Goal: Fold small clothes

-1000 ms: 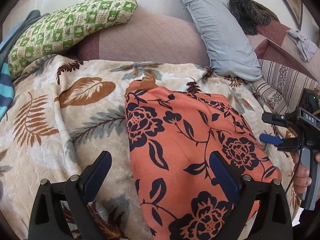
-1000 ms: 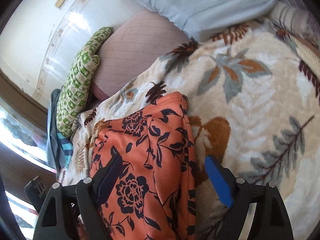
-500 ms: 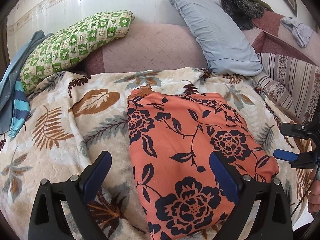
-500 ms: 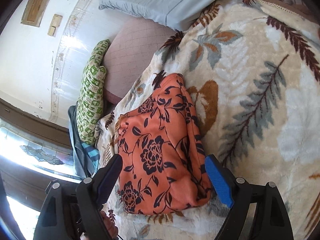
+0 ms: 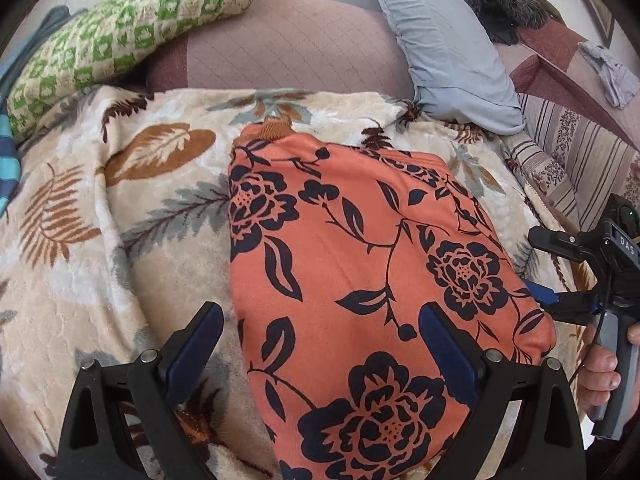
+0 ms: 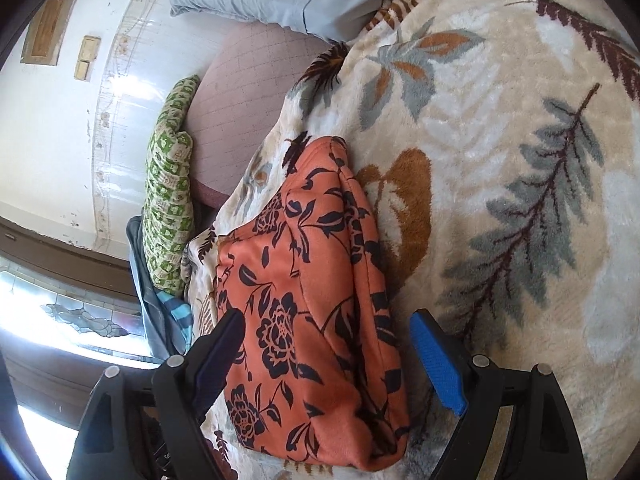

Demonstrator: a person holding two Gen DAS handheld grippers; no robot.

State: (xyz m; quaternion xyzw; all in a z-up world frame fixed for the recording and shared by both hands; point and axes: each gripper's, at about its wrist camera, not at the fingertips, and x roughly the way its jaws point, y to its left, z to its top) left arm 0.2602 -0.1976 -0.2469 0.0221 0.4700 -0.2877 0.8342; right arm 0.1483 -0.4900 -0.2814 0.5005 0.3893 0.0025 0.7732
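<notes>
On leaf-print blanket (image 5: 72, 288), left wrist view: folded orange floral garment (image 5: 360, 264) is laid flat; left gripper (image 5: 320, 348) jaws are spread wide, nothing gripped. Right wrist view: right gripper (image 6: 328, 356) jaws are spread wide astride garment's near corner, pads not pressed.

Folded garment (image 5: 360, 280) flat on bed blanket (image 5: 80, 280); pillows (image 5: 448, 48) behind it; left tongs (image 5: 320, 344) straddle its near-left edge, right tongs (image 6: 326, 354) its right edge.
</notes>
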